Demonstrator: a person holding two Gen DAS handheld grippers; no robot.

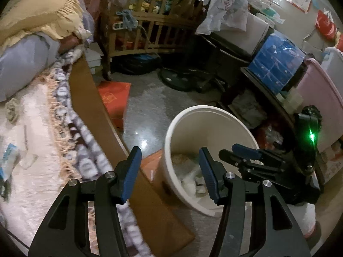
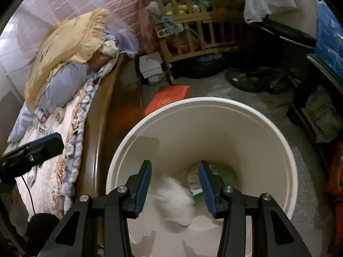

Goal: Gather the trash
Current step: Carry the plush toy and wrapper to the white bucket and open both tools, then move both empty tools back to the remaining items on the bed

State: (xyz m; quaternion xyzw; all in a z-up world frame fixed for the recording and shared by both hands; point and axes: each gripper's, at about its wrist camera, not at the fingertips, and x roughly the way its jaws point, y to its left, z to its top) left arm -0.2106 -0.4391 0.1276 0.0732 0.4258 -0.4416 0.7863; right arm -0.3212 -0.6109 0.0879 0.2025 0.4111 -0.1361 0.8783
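black gripper [image 2: 174,184] frames, blue-padded fingers [image 2: 143,189], silver screws.

This is a lived-in bedroom in a home, crowded with stored belongings. A bed [image 2: 70,141] with a patterned blanket, a frilled yellow pillow [image 2: 70,42] and a wooden side rail runs along the left. Against the far wall stands a wooden baby crib [image 1: 150,21] stuffed with clothes and toys. Plastic bags, a blue box [image 1: 278,64], a pink tub [image 1: 321,90] and a red gift box [image 2: 169,100] sit about the speckled floor, beside a white waste bucket [image 2: 214,115].
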